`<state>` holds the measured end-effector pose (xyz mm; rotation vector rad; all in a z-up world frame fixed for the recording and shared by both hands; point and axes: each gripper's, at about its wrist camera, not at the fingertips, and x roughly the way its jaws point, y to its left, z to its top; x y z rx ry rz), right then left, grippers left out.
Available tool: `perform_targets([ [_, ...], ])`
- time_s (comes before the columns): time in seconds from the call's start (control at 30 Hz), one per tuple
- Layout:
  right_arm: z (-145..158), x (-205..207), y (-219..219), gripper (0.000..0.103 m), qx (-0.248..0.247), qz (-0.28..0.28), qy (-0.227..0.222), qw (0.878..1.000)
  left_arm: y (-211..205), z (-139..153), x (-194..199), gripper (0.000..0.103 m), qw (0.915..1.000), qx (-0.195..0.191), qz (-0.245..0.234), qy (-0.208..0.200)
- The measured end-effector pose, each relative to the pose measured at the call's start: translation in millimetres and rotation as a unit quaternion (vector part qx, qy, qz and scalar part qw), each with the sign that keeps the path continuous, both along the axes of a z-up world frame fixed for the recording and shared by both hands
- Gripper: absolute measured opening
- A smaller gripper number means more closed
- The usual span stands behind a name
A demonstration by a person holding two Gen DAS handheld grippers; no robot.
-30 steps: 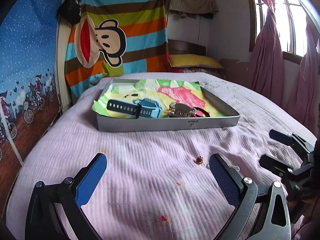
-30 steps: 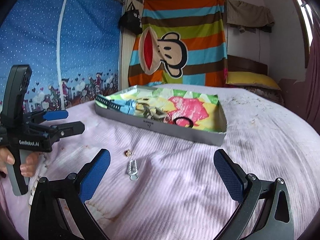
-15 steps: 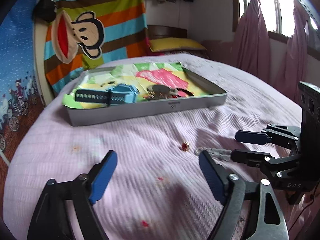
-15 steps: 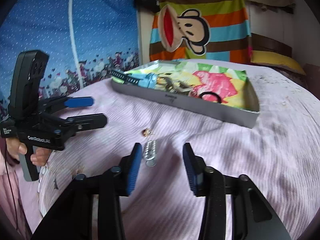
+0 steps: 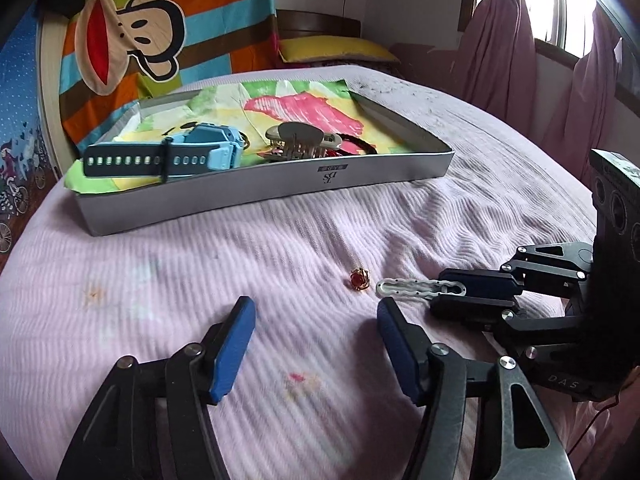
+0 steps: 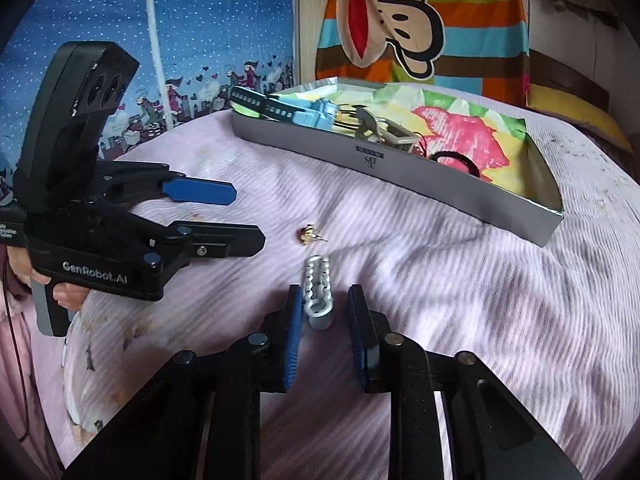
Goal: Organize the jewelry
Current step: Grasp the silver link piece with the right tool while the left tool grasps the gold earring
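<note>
Jewelry lies on the bed: from the left wrist, the ring [image 5: 359,279] sits ahead of the left gripper [image 5: 316,340], its empty jaws half-wide and closing. From the right wrist, the right gripper [image 6: 325,320] narrows around the clip [image 6: 318,296], pads not yet pressing.

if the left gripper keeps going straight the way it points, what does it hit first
Most likely the small red-and-gold earring on the bedspread, which lies just ahead of the gap between its closing fingers. Depth is hard to judge; it may meet bare bedspread short of it.
</note>
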<state>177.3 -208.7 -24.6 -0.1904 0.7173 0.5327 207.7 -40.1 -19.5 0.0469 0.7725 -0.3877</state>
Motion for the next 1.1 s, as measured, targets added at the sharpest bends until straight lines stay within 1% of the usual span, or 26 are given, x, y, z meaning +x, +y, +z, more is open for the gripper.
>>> perform_targets([
  [0.03, 0, 1, -1, 0.015, 0.000, -0.002, 0.001, 1.000, -1, 0, 2, 0.060, 1.0000, 0.000, -0.001, 0.002],
  [0.17, -1, 3, -4, 0.014, 0.005, -0.011, 0.001, 1.000, -5, -1, 10, 0.056, 0.9999, -0.001, -0.008, 0.010],
  [0.27, -1, 5, -6, 0.014, 0.007, -0.022, -0.001, 1.000, -8, -2, 16, 0.051, 0.9998, 0.000, -0.014, 0.015],
  [0.33, -2, 8, -10, 0.014, 0.009, -0.036, -0.001, 0.999, -12, -3, 18, 0.043, 0.9996, 0.005, -0.018, 0.018],
  [0.43, -2, 12, -17, 0.014, 0.016, -0.059, 0.001, 0.998, -19, -5, 20, 0.037, 0.9992, 0.015, -0.030, 0.021],
  [0.53, -4, 17, -25, 0.014, 0.031, -0.073, 0.011, 0.997, -25, -6, 21, 0.035, 0.9987, 0.026, -0.038, 0.020],
  [0.63, -7, 20, -29, 0.014, 0.042, -0.074, 0.020, 0.996, -30, -6, 24, 0.033, 0.9984, 0.033, -0.041, 0.021],
  [0.77, -11, 23, -30, 0.014, 0.048, -0.074, 0.029, 0.996, -34, -6, 29, 0.032, 0.9982, 0.034, -0.044, 0.022],
  [0.93, -14, 26, -31, 0.014, 0.054, -0.074, 0.035, 0.995, -37, -8, 31, 0.023, 0.9980, 0.036, -0.046, 0.023],
  [1.1, -14, 26, -31, 0.014, 0.055, -0.074, 0.035, 0.995, -36, -10, 26, 0.022, 0.9982, 0.033, -0.046, 0.021],
])
